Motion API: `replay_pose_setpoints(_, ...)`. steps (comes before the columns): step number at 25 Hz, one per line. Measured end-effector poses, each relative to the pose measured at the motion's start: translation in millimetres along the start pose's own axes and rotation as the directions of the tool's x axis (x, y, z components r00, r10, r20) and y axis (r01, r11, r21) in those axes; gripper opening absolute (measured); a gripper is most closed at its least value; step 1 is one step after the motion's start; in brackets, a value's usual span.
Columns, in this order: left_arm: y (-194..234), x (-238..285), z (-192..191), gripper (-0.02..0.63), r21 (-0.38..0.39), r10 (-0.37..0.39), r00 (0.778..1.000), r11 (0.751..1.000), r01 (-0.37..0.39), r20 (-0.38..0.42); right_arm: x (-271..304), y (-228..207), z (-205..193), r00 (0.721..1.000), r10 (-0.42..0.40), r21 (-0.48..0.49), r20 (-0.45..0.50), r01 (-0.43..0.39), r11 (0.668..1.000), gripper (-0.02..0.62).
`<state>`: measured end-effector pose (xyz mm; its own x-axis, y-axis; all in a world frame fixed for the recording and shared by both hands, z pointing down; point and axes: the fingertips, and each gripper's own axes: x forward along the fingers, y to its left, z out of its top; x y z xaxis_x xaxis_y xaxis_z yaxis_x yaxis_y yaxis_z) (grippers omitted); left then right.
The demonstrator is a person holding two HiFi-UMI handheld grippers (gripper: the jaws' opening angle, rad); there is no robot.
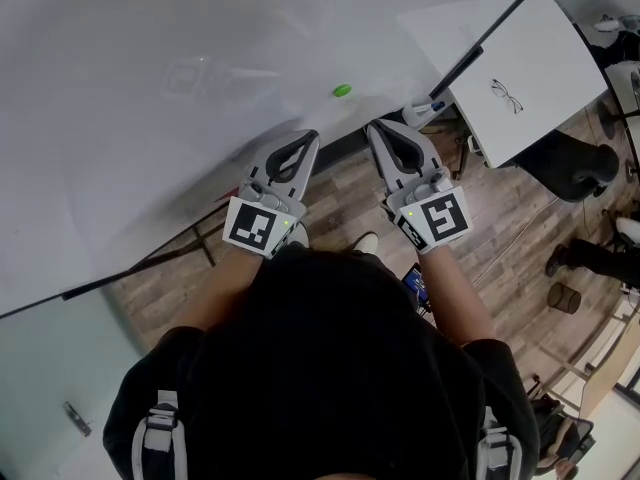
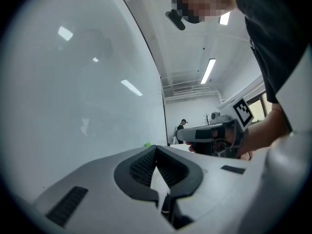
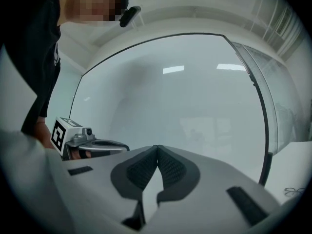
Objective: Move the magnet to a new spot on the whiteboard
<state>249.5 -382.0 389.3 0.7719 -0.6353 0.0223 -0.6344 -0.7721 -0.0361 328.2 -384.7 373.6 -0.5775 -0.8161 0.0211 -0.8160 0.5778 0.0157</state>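
Our left gripper (image 1: 312, 135) and right gripper (image 1: 372, 126), closed and empty; small green round magnet (image 1: 342, 90) on glossy white whiteboard (image 1: 150, 88), relocation unconfirmed.

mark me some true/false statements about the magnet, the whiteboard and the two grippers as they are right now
1. The green magnet is on the whiteboard. True.
2. The left gripper holds the magnet. False: its jaws are together on nothing, and the magnet sits on the board beyond its tips.
3. The right gripper has its jaws wide apart. False: the jaw tips meet, with nothing between them.
4. In the head view the magnet shows above and between the two grippers' tips. True.
5. The floor under the board is carpet. False: it is wood planks.
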Motion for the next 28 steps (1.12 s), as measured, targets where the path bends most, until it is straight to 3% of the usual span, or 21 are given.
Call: replay_pose_setpoints(28, -20, -1, 20, 0.002, 0.015, -0.057, 0.998, 0.998, 0.057, 0.007, -20, 24, 8, 0.999, 0.042, -0.027, 0.006, -0.042, 0.999, -0.002)
